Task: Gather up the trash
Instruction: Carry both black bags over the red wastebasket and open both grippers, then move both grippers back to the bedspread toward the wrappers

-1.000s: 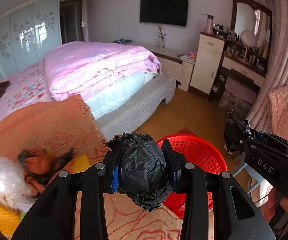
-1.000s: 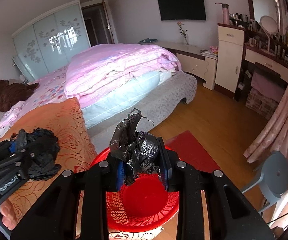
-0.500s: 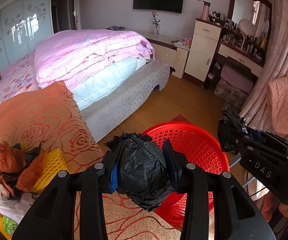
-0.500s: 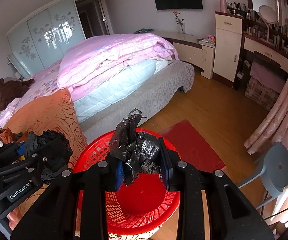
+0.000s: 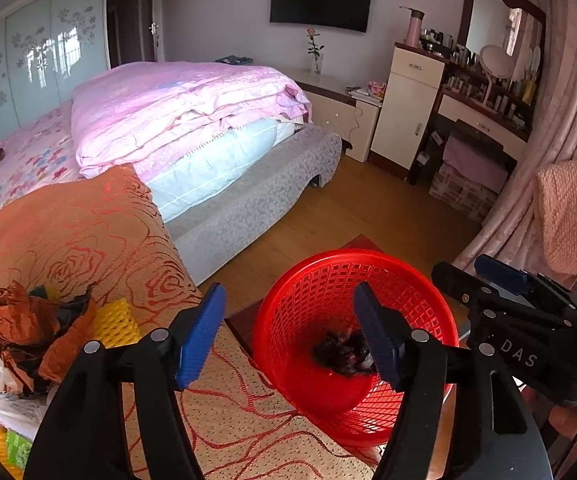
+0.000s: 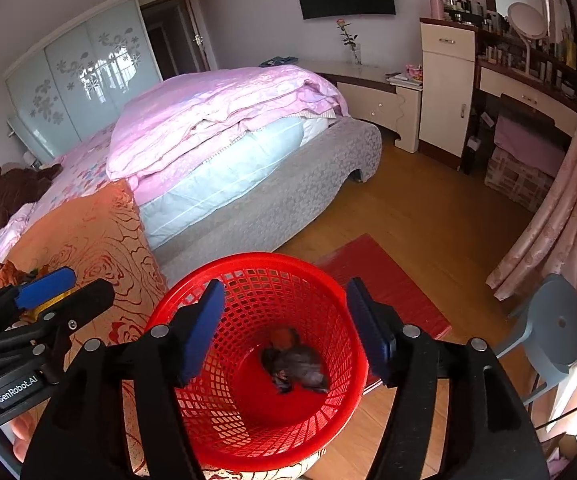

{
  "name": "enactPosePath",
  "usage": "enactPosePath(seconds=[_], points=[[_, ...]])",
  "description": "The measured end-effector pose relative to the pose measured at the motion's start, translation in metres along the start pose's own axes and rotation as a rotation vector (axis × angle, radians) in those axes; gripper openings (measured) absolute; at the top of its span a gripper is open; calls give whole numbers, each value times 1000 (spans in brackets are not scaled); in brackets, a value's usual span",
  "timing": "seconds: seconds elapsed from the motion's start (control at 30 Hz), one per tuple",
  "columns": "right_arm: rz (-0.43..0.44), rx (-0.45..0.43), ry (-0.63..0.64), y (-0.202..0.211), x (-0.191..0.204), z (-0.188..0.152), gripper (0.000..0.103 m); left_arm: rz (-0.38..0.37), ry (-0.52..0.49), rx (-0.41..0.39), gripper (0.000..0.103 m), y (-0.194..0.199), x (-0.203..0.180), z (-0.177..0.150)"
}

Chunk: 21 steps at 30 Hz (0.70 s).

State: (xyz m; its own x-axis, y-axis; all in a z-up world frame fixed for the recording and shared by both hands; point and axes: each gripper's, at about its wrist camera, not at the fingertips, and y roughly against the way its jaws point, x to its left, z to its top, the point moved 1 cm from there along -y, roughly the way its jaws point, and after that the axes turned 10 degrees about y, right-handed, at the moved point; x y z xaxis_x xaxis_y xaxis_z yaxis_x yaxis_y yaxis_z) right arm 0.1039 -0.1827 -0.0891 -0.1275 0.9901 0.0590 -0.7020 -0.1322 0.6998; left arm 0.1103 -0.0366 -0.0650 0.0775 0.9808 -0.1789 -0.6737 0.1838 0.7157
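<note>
Left wrist view: the left gripper [image 5: 288, 334], with blue pads on black tongs, is opening with nothing between its jaws. It is hanging over the near edge of the round red plastic mesh basket [image 5: 308, 280], where a crumpled wad of black plastic trash [image 5: 342, 354] is lying on the bottom. More litter, a crumpled orange-brown wrapper [image 5: 28, 332] and a piece of yellow foam netting [image 5: 114, 322], is waiting on the rose-patterned orange cloth [image 5: 88, 232] to the left. The right gripper [image 5: 488, 276] is showing at the right edge.

Right wrist view: the right gripper [image 6: 284, 328] is likewise opening and empty, centred above the basket [image 6: 248, 264]; dark trash [image 6: 294, 364] is resting inside. To release well, both tongs are best kept over the basket's mouth until the wads are lying clear, and then lifted without catching the rim.
</note>
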Motion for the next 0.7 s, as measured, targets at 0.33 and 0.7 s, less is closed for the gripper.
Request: enactPosePath(seconds=[0.33,0.7], points=[[-15,-18,11,8,3,-1,62,21,35,-33,65,14,19,-3],[9,-52,73,22,30,-4,62,83,66,-100,70,51,45,-19]])
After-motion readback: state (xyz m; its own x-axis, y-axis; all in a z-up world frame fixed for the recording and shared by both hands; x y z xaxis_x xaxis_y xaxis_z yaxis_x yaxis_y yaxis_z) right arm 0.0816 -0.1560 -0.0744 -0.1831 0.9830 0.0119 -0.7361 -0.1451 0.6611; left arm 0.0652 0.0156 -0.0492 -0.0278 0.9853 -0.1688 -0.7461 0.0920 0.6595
